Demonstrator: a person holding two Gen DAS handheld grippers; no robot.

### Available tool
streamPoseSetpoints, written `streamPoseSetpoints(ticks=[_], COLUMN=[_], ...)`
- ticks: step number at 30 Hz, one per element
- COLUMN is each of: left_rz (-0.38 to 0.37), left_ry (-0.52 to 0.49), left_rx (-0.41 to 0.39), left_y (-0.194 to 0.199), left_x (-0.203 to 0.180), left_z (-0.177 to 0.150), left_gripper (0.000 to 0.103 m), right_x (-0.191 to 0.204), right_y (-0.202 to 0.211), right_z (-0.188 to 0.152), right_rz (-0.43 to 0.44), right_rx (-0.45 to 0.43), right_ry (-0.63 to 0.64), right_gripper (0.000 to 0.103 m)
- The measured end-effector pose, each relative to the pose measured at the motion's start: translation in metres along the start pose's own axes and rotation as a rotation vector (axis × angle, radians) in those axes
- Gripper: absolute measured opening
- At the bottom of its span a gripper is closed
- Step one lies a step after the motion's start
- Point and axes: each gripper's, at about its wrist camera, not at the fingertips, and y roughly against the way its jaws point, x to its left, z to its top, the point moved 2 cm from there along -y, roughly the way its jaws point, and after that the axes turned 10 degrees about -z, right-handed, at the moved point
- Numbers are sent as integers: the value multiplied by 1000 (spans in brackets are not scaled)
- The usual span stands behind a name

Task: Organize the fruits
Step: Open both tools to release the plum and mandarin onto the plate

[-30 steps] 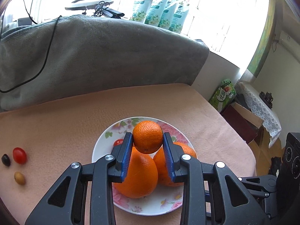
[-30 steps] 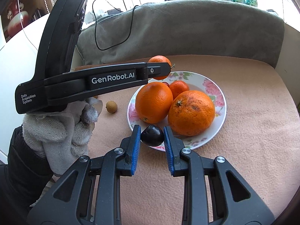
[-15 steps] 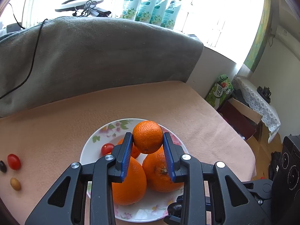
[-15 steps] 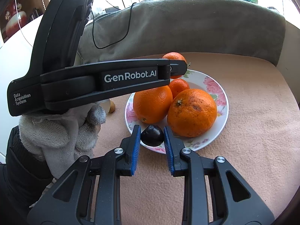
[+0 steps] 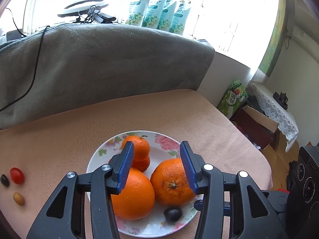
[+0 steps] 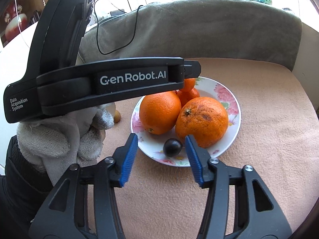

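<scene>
A floral white plate [image 5: 151, 229] [image 6: 233, 97] holds two large oranges [image 5: 133, 195] [image 6: 159, 111], two small oranges stacked at the back [image 5: 140, 149] [image 6: 188, 84] and a dark plum [image 5: 173, 214] [image 6: 172, 147] at its near rim. My left gripper [image 5: 157, 155] is open above the plate, with the small orange between and beyond its fingers. My right gripper [image 6: 161, 149] is open, its fingers either side of the plum on the plate.
On the peach cloth left of the plate lie a red cherry tomato [image 5: 17, 175], a dark fruit [image 5: 4, 180] and a tan fruit [image 5: 19, 198] [image 6: 117, 116]. A grey blanket-covered backrest [image 5: 99, 63] stands behind. A gloved hand [image 6: 59, 139] holds the left gripper.
My left gripper opened and let the small orange down onto the back of the plate. My right gripper opened and released the plum onto the plate's near rim.
</scene>
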Motion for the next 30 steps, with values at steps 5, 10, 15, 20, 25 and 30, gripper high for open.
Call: streamPoseSetpoints(ticks=[5, 10, 15, 20, 25, 30], left_rz=[5, 15, 24, 41, 70, 120], left_ry=[3, 11, 18, 21, 32, 23], left_rx=[-7, -7, -13, -21, -31, -39], left_y=[0, 2, 8, 14, 20, 26], left_x=[0, 4, 8, 11, 16, 18], left_z=[2, 1, 1, 1, 0, 0], left_gripper=[57, 58, 58, 63, 71, 76], right_x=[-1, -3, -6, -7, -6, -4], right_y=[5, 6, 8, 11, 10, 11], right_z=[0, -1, -3, -3, -3, -1], right_rz=[7, 2, 3, 2, -3, -15], right_rx=[-4, -8, -10, -17, -16, -31], right_ry=[-10, -23, -35, -36, -32, -35], right_gripper=[58, 67, 67, 67, 69, 81])
